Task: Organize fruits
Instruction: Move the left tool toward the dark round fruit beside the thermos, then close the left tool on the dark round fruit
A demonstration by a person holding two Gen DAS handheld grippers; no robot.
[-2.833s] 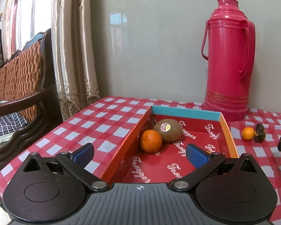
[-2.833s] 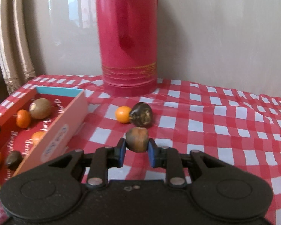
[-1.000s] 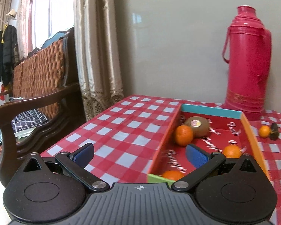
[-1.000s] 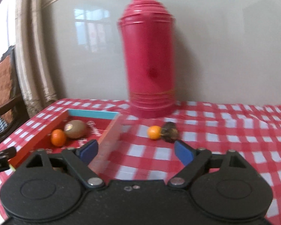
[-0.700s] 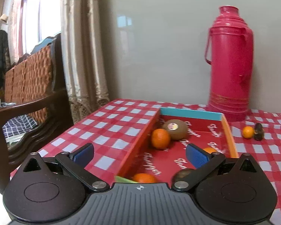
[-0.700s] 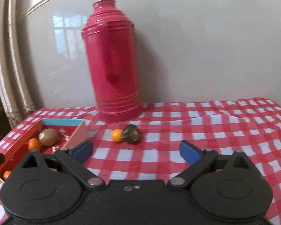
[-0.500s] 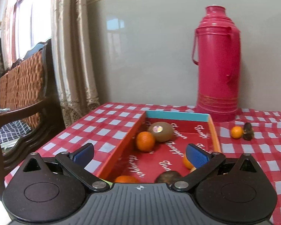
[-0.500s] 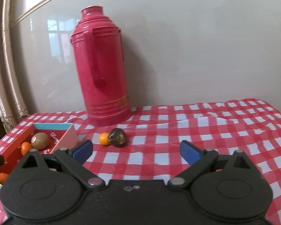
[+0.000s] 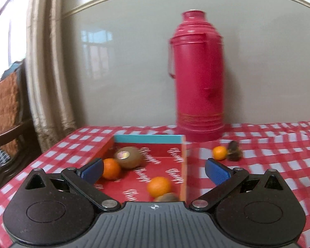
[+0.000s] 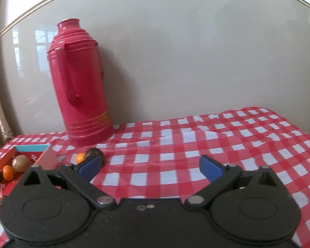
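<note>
A red tray (image 9: 176, 159) with a teal far wall is sitting at lower centre of the left wrist view, holding a stickered kiwi (image 9: 127, 157), an orange (image 9: 111, 168) touching its left side, a second orange (image 9: 158, 186) nearer the camera and a brown fruit (image 9: 167, 197) peeking over the gripper body just beside it. Outside the tray, to its right on the red-and-white checked tablecloth (image 10: 227, 144), a small orange (image 9: 219, 153) is lying against a dark, shrivelled fruit (image 9: 234, 152). A tall red thermos (image 9: 197, 78) is standing behind them against the pale wall. The left gripper (image 9: 154, 170) is hovering with its blue pads wide apart and nothing between them, framing the tray. The right gripper (image 10: 151, 166), likewise spread and empty, is pointing over bare cloth, with the tray at the lower left edge of its view.
</note>
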